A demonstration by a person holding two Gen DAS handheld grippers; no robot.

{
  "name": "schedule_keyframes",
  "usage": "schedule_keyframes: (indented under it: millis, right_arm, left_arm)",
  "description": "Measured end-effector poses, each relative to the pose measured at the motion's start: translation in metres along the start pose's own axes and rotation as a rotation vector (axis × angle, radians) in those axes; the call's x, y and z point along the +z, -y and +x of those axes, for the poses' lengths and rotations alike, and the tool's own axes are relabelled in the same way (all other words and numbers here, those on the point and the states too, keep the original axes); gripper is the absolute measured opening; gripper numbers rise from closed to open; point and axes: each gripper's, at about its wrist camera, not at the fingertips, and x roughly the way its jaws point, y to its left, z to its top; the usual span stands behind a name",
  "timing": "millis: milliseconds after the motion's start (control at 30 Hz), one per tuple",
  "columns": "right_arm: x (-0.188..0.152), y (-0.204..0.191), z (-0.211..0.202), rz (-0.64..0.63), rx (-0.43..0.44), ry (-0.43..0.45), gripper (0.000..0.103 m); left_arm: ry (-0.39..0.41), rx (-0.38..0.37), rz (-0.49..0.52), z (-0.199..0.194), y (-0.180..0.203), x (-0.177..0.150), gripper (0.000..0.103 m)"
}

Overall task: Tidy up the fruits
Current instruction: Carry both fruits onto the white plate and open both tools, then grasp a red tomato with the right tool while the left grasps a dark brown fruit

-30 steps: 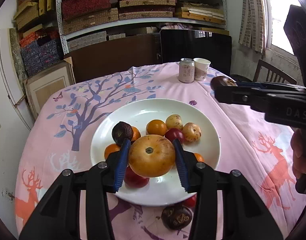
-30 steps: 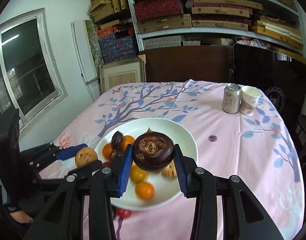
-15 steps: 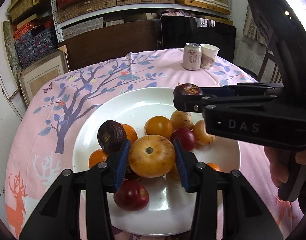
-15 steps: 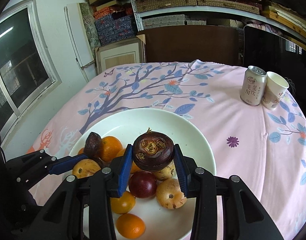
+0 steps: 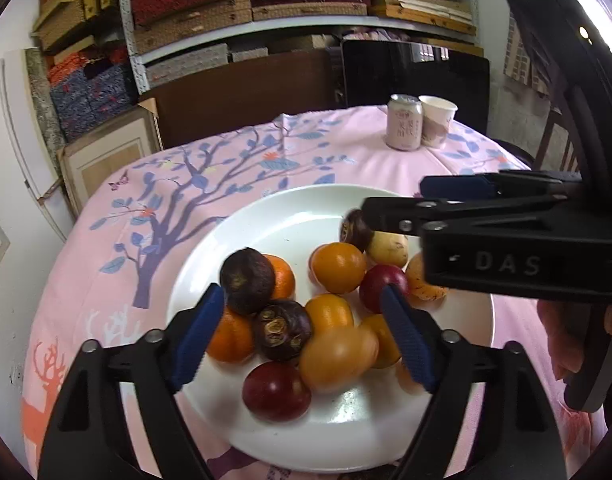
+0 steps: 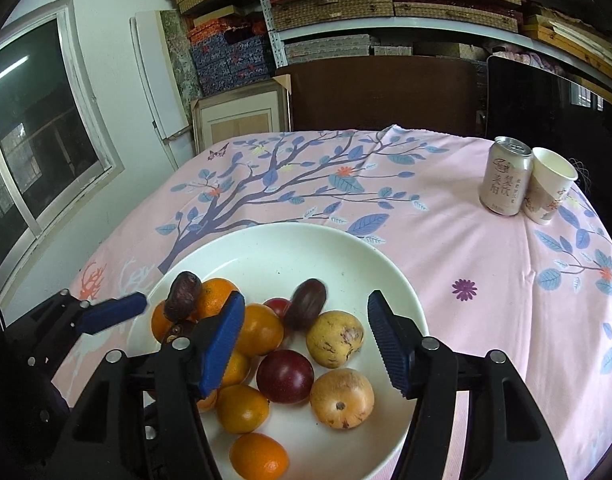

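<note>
The left gripper (image 5: 306, 336) hovers low over the white plate (image 6: 290, 248) on the desk, fingers spread wide and empty; the right gripper (image 6: 304, 340) is posed likewise over the plate's right half. Oranges, plums, yellow fruits and dark mangosteens lie heaped on the plate. Half a second ago each gripper clamped a fruit: the yellow fruit (image 5: 337, 358) and the mangosteen (image 6: 306, 308) now rest in the pile

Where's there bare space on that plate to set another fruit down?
The far half of the white plate is bare, from the fruit pile back to the rim nearest the can. The near half is crowded with fruit, and both open grippers, left and right, hang over it.
</note>
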Motion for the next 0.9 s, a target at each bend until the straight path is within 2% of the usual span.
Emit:
schedule_keyframes:
  millis: [33,167,633,900]
  right_arm:
    - [-0.001,0.001,-0.005,0.007,0.003,0.007,0.064]
    - [-0.010,0.003,-0.027,0.036,0.015,0.036,0.064]
    - [-0.064,-0.027,-0.110,0.055,0.057,0.071,0.064]
    - [-0.098,-0.042,-0.143,0.075,0.064,0.074,0.064]
  left_arm:
    - [0.013,0.008,-0.007,-0.007,0.000,0.000,0.090]
    - [0.055,0.063,0.012,-0.030,0.004,-0.003,0.096]
    - [0.123,0.043,0.002,-0.112,0.004,-0.034,0.097]
    - [0.111,0.041,-0.027,-0.138,0.000,-0.066,0.097]
